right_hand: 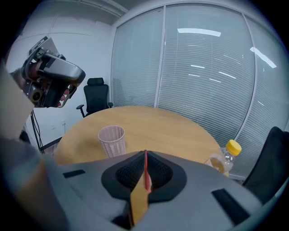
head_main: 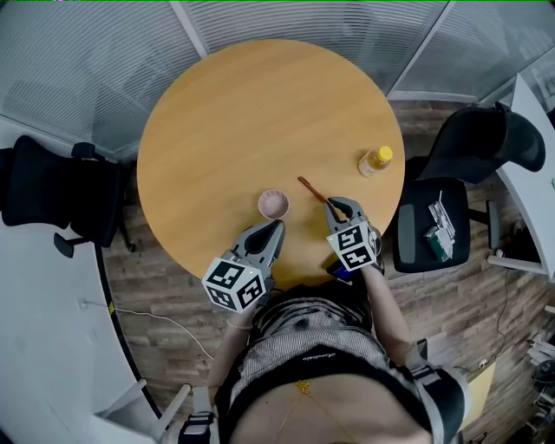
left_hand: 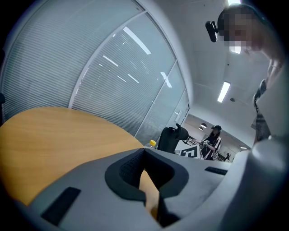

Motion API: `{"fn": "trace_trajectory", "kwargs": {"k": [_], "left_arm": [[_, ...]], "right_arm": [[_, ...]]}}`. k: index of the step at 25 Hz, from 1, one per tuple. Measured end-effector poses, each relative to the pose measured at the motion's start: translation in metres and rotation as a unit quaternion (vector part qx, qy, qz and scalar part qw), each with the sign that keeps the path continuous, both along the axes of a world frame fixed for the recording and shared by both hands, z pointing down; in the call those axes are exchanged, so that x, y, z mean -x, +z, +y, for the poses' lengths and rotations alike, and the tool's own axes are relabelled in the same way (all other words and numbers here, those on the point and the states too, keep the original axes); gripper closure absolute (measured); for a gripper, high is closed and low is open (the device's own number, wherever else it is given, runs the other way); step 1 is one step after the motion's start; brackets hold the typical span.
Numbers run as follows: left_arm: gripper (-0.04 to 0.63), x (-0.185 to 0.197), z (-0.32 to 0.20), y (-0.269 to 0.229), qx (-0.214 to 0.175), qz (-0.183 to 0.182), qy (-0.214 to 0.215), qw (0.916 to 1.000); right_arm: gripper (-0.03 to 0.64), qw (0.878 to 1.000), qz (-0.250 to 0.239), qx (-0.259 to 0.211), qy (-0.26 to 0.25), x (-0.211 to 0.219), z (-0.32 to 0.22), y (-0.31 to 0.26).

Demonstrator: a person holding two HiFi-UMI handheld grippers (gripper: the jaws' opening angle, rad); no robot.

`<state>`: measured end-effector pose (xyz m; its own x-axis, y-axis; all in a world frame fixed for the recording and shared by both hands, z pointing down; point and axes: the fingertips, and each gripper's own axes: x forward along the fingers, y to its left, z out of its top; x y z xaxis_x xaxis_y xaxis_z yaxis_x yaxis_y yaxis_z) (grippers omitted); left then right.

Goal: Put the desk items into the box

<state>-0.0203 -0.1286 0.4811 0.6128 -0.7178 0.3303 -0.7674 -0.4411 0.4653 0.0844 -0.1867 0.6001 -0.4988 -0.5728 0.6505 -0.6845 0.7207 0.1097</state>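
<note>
A small pink mesh basket point(head_main: 273, 205) point(right_hand: 112, 140) stands on the round wooden table point(head_main: 243, 113) near its front edge. A thin red pencil point(head_main: 310, 191) point(right_hand: 146, 173) lies slanted to the basket's right, its near end between the jaws of my right gripper point(head_main: 340, 206) point(right_hand: 145, 158), which is shut on it. My left gripper point(head_main: 274, 229) point(left_hand: 144, 158) is shut and empty, just in front of the basket. A clear bottle with a yellow cap point(head_main: 375, 161) point(right_hand: 225, 159) stands at the table's right edge. No box is in view.
A black office chair point(head_main: 473, 147) stands right of the table with small items on its seat point(head_main: 438, 230). Another black chair point(head_main: 52, 195) stands at the left. Glass walls with blinds point(head_main: 260, 17) run behind the table.
</note>
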Motion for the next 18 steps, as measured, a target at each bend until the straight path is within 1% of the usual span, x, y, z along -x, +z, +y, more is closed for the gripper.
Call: {"fn": "trace_trajectory", "kwargs": {"k": [3,9,18], "left_arm": [[0.577,-0.001,-0.003,0.002,0.004,0.004,0.005,1.0000],[0.577,-0.001,-0.007,0.006,0.013,0.014,0.010,0.9998],[0.577,0.006,-0.012,0.012,0.023,0.020,0.000,0.9995]], "right_arm": [[0.588,1.000,0.009,0.012,0.002,-0.003,-0.002,0.009],[0.588,0.999,0.011,0.039,0.021,-0.006,-0.009,0.025],[0.586,0.996,0.018,0.080,0.021,-0.003,-0.020,0.046]]}}
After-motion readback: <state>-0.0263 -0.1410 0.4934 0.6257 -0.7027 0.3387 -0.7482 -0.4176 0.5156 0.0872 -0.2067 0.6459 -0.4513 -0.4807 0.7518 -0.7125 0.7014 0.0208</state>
